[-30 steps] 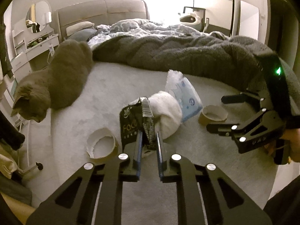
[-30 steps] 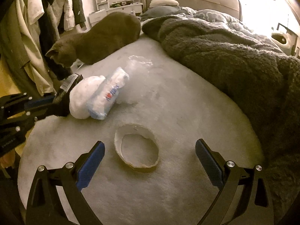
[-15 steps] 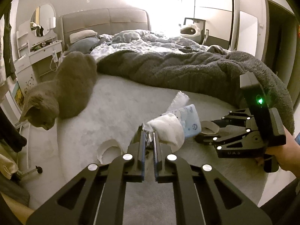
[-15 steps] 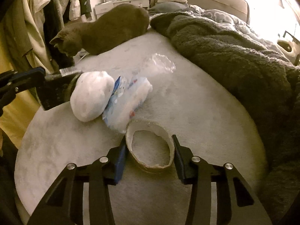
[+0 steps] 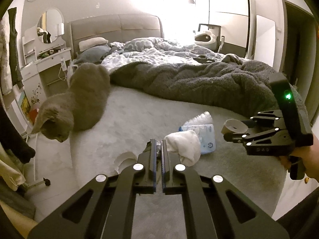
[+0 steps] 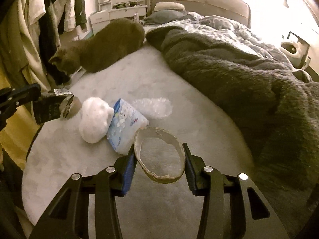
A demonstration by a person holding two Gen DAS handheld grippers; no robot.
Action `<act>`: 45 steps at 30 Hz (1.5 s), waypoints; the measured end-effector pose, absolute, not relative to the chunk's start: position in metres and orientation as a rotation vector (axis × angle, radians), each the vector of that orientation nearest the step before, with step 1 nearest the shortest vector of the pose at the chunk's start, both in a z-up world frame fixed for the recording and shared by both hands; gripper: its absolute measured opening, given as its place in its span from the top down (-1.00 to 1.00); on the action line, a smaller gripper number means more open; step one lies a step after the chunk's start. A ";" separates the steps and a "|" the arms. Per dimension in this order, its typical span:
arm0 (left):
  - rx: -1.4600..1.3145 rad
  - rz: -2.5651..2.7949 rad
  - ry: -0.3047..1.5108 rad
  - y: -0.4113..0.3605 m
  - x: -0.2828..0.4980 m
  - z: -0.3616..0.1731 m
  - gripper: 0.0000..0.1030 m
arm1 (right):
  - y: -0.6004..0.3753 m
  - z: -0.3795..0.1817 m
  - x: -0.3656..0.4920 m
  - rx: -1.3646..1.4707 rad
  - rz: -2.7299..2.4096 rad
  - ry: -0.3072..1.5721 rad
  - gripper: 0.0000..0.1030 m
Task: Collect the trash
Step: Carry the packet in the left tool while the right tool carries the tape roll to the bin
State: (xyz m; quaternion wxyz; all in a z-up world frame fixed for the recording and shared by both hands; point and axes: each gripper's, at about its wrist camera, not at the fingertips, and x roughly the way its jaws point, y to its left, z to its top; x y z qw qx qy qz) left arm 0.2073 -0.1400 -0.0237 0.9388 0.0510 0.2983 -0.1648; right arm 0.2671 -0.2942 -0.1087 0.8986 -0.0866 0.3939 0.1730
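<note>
Gripping cardboard ring in right claw; left claw pinching black wrapper.

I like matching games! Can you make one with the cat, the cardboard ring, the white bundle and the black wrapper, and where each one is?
Things:
1. cat
2. cardboard ring
3. white bundle
4. black wrapper

Places:
A. pinched in the left tool
B. lying on the bed against a blue packet
C. squeezed in the right tool
D. crouched at the bed's edge, head down

Pairs: 1-D, 2-C, 3-B, 4-A
</note>
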 end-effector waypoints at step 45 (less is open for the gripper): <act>-0.023 -0.102 0.794 0.049 0.168 -0.043 0.91 | -0.130 -0.044 0.211 -0.081 0.550 0.730 0.13</act>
